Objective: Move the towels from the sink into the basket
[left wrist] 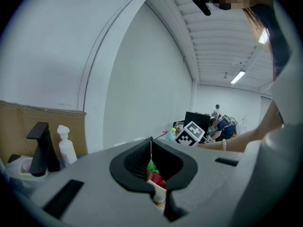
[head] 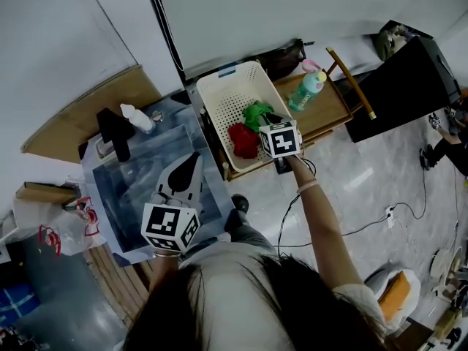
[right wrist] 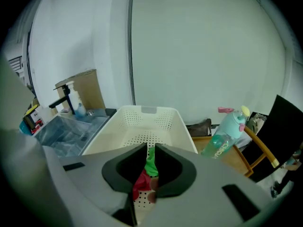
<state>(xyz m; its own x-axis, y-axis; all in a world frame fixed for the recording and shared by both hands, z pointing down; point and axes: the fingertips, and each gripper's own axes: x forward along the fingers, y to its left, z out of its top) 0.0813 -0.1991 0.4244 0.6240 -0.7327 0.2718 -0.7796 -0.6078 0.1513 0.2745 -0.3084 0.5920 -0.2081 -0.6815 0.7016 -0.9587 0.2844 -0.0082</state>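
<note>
Head view: the right gripper (head: 272,119) hangs over the near end of the white basket (head: 212,86), close to its right wall. The green towel (head: 256,113) lies in the basket just beside the gripper's tips. The red towel (head: 243,140) lies next to the green one, a bit nearer to the person. Both towels are inside the basket walls. The far half of the basket floor is bare, so there is room there.

In the right gripper view, the right gripper (right wrist: 150,148) has its jaws only a thin gap apart. The green towel (right wrist: 151,164) and the red towel (right wrist: 141,181) show through that gap, down in the basket (right wrist: 142,110).

The left gripper (head: 191,159) hangs over the sink (head: 139,174), near the sink's edge on the basket side. In the left gripper view, the left gripper (left wrist: 151,141) has its tips pressed together with nothing in them.

The basket stands just beside the sink. A black tap (head: 115,131) and a soap bottle (head: 137,117) stand at the sink's far side. A teal water bottle (head: 308,90) stands on a wooden chair (head: 329,108) on the basket's other side.
</note>
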